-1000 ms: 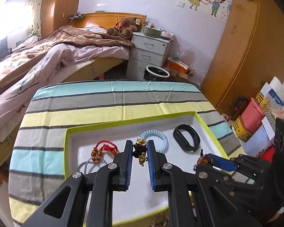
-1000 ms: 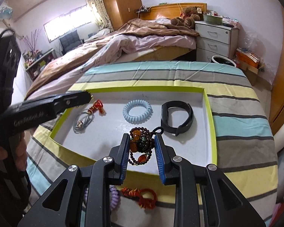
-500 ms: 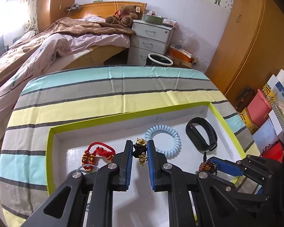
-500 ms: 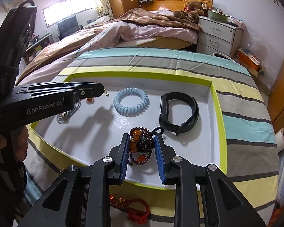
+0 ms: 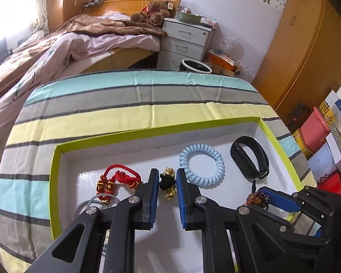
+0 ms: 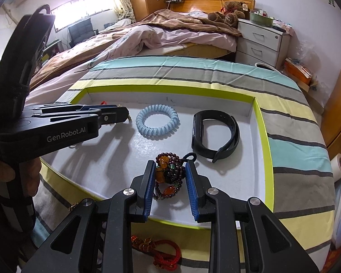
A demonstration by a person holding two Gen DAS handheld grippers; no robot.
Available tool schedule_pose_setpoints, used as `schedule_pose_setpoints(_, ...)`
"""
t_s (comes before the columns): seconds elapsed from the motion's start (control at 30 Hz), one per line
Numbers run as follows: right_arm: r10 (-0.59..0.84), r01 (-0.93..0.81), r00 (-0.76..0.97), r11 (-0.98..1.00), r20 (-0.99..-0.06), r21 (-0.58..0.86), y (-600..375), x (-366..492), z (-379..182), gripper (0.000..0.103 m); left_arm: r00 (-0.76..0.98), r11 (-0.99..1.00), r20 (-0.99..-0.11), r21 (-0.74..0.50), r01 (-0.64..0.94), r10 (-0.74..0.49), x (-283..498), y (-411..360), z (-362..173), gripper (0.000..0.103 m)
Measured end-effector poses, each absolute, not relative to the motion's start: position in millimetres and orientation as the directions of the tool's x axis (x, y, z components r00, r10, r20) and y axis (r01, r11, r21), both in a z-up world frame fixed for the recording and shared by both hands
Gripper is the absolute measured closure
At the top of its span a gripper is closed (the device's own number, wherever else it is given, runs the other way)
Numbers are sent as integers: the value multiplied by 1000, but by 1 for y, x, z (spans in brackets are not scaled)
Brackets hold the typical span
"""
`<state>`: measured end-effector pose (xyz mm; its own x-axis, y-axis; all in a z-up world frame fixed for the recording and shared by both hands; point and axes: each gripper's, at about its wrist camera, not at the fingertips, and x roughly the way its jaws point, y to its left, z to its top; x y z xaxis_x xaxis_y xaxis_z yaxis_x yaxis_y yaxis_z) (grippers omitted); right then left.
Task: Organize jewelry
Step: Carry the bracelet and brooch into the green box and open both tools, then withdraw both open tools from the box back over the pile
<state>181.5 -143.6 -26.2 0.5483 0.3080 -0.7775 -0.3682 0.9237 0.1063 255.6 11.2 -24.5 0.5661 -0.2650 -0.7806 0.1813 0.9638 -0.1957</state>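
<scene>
My two claws hang over a shallow white tray with a lime-green rim point(image 5: 54, 166), set on a surface covered in a striped cloth point(image 5: 134, 95) of teal, grey and yellow. Already lying in the tray are a pale blue coiled hair tie point(image 5: 201, 165), a black wristband point(image 5: 249, 157) just right of it, a red cord bracelet with gold beads point(image 5: 118, 179) to the left, and a thin clear loop point(image 5: 88, 204) near the front left corner. The blue tie lies just beside my left claw's right finger, and the red cord just beside its left finger.

My left claw point(image 5: 167, 184) is closed nearly all the way on a small black cord charm with gold beads point(image 5: 168, 182), pinched between the blue pads above the tray floor. My right claw point(image 6: 169, 177) is about half closed around a bunched bracelet of dark maroon beads with amber stones point(image 6: 168, 175) and a black loop, low over the front of the tray; whether it touches the floor I cannot tell. Another red-and-gold cord piece point(image 6: 161, 252) lies on the cloth outside the tray's front edge, beneath my right claw.

Behind the surface are an unmade bed point(image 6: 147, 36) and a white drawer unit point(image 5: 186, 43).
</scene>
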Motion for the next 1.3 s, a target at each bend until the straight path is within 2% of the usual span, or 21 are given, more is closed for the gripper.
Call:
schedule_pose_setpoints(0.33,308,-367,548,924,-777,108,-143,181,-26,75,573,967,-780,-186,175,-253,254,11,-23,86)
schedule_pose_setpoints(0.5,317,-362,547,924,-775,123,-144,180,-28,66,580,967,-774,-183,180,-254,251,10,-19,82)
schedule_pose_setpoints(0.63,314,-358,558,926,-768,119,-143,178,-26,65,588,967,-768,-183,178,-254,248,10,-15,73)
schedule_pose_setpoints(0.8,325,-353,566,926,-757,134,-145,173,-21,61,600,965,-756,-186,186,-261,236,10,-7,70)
schedule_pose_setpoints(0.93,343,-345,576,925,-742,160,-149,171,-15,61,613,964,-744,-192,186,-267,223,12,2,61)
schedule_pose_setpoints(1.13,351,-337,599,926,-720,171,-152,158,-5,61,646,964,-715,-200,175,-266,197,20,18,60)
schedule_pose_setpoints(1.23,354,-333,608,926,-710,177,-157,148,-1,60,665,963,-697,-212,165,-268,179,25,24,51)
schedule_pose_setpoints(1.3,358,-332,614,926,-704,181,-160,142,2,60,669,962,-692,-225,156,-270,166,30,27,50)
